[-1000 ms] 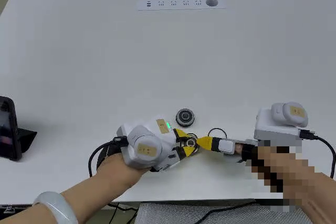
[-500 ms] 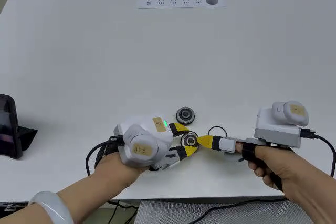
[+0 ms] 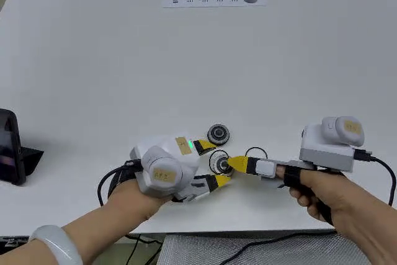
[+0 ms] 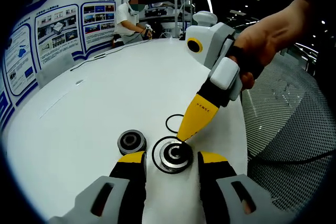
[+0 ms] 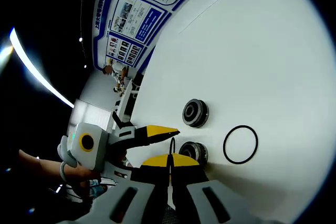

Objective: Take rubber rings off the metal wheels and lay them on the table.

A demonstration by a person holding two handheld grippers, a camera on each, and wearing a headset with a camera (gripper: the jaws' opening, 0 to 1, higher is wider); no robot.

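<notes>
one rubber ring (image 5: 241,126) lay free on the table (image 3: 124,60), just right of the wheels. the right gripper (image 3: 232,164) was pinched shut on a second ring (image 4: 154,157), which sat loose around the near wheel (image 3: 220,162). the left gripper (image 4: 172,157) straddled that wheel, jaws well apart, clamping nothing. the far wheel (image 3: 218,134) looked ring-on. i'd judge one done, one half off, one to go.

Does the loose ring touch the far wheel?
Apart. The right gripper view shows bare table between the loose ring and the far wheel.
</notes>
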